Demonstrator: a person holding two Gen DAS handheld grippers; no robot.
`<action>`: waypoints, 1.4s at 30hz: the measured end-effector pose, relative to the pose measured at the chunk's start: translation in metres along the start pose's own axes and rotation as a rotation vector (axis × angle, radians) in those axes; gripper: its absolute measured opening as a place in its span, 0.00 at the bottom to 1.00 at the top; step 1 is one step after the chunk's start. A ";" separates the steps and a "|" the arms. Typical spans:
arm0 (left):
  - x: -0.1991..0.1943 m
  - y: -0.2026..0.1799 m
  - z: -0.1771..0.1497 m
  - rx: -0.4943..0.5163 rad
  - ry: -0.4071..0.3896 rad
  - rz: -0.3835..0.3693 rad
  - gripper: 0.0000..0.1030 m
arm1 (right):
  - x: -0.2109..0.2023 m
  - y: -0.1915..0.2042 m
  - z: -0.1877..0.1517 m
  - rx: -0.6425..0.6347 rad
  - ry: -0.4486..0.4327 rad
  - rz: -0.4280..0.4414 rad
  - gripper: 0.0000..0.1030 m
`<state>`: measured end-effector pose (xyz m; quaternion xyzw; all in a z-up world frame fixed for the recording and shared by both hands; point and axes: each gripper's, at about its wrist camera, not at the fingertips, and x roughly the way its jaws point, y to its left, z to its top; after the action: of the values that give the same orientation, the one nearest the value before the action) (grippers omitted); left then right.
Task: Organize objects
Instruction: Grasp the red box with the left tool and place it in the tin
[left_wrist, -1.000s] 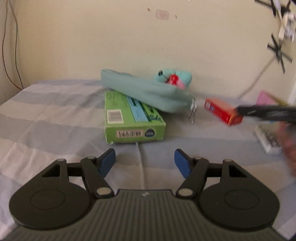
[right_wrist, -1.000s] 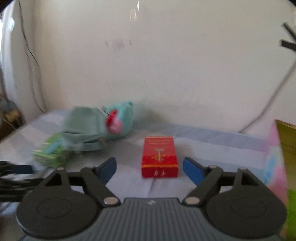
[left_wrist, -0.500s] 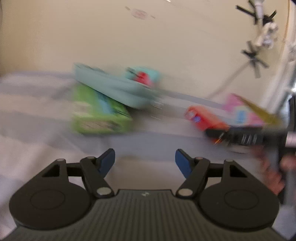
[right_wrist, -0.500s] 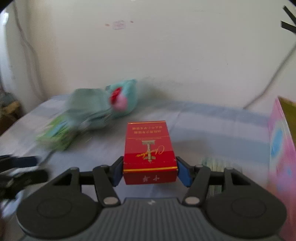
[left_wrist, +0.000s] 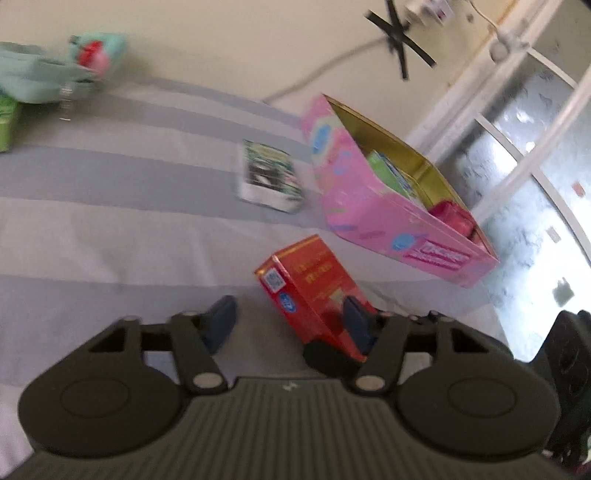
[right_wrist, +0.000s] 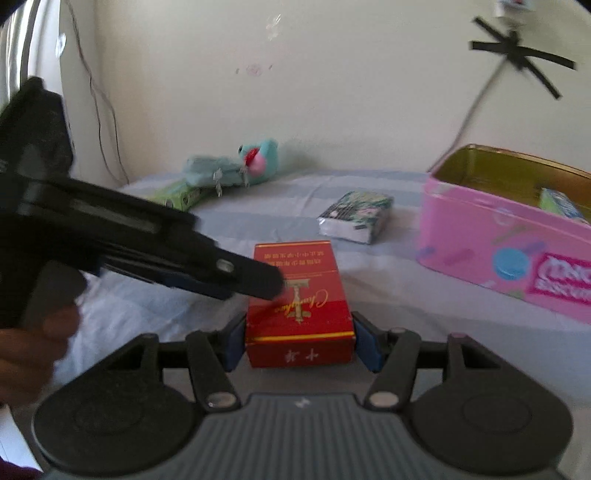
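Observation:
A red cigarette box (right_wrist: 300, 306) is clamped between my right gripper's (right_wrist: 300, 341) blue pads, held above the striped bed sheet. In the left wrist view the same red box (left_wrist: 312, 291) sits between my left gripper's (left_wrist: 291, 325) open fingers, close to the right pad (left_wrist: 356, 326). My left gripper also shows in the right wrist view, its fingertip (right_wrist: 258, 278) over the box's left half. An open pink tin (right_wrist: 509, 236) with a gold inside stands to the right; it holds a green packet (left_wrist: 391, 173) and a red item (left_wrist: 452, 218).
A green-and-white tissue pack (right_wrist: 356, 216) lies on the sheet (left_wrist: 110, 221) left of the tin. At the far wall lie a teal pencil pouch (right_wrist: 214, 171), a teal plush toy (right_wrist: 260, 157) and a green box (right_wrist: 179, 195). A window (left_wrist: 535, 166) is at right.
My right gripper closed on the red box and lifted it. My left gripper swung right, away from the green box and pouch, and came up to the red box.

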<state>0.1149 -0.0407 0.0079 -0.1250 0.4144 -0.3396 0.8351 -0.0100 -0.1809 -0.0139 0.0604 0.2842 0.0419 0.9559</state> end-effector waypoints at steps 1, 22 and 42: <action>0.004 -0.004 0.003 -0.002 0.017 -0.027 0.48 | -0.002 -0.003 -0.001 0.013 -0.009 0.003 0.56; 0.140 -0.182 0.103 0.416 0.024 -0.041 0.49 | -0.009 -0.162 0.074 0.122 -0.179 -0.263 0.56; 0.100 -0.152 0.100 0.366 -0.134 0.107 0.58 | -0.040 -0.146 0.052 0.243 -0.330 -0.304 0.74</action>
<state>0.1653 -0.2269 0.0843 0.0290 0.2954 -0.3555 0.8863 -0.0079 -0.3348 0.0307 0.1376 0.1329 -0.1473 0.9704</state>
